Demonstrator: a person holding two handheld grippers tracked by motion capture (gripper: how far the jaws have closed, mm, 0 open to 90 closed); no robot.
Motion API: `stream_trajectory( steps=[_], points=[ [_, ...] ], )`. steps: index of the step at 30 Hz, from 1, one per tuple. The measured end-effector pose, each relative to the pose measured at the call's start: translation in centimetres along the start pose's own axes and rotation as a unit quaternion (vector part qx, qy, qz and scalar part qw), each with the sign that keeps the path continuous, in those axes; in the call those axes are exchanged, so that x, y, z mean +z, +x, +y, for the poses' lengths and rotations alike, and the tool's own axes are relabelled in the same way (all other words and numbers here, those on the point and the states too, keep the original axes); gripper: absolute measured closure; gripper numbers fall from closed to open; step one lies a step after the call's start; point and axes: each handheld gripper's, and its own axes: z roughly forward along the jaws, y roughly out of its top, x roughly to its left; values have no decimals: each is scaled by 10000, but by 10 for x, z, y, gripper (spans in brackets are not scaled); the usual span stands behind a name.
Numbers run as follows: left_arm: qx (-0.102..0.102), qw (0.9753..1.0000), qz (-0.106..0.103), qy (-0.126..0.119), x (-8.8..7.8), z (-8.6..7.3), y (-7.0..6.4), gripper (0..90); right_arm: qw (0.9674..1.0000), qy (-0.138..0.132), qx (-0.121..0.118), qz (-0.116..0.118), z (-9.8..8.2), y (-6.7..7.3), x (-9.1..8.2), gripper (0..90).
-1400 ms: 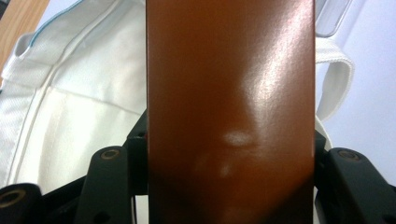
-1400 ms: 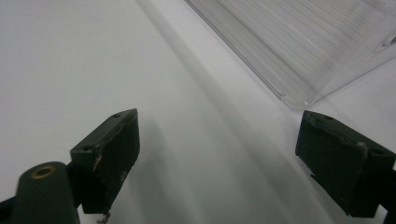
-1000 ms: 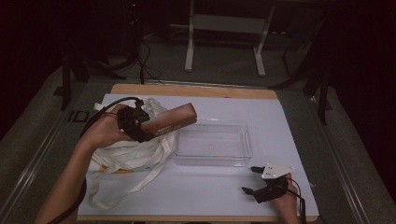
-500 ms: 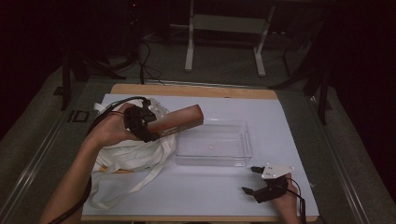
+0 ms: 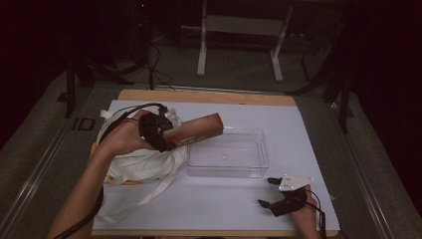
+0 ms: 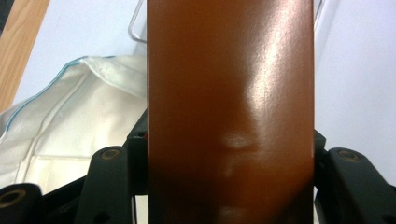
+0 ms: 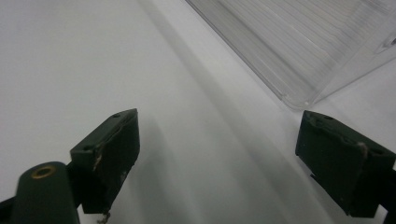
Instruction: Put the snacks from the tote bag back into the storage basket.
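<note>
Jaws clamping brown box (image 6: 229, 112), left gripper (image 5: 158, 133)

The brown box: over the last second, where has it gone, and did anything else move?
The left gripper, still shut on the brown box, carried it rightward so its far end now reaches over the clear bin's left edge. The right gripper stayed open on the table; the bin and white bag kept their places.

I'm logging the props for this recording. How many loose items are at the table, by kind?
Brown box, held in the left claw: 1
Clear plastic bin: 1
White cloth bag: 1
Total: 3
</note>
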Motion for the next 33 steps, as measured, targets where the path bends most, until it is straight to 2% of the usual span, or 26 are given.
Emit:
stream_trajectory(
  steps=[14,33],
  points=[
    [195,9997,-132,-39,5,15,-4,440,10000,-5,5,8,0,0,0,138],
    [340,9990,-267,-55,15,29,-8,440,10000,-3,4,7,0,0,0,138]
  ],
)
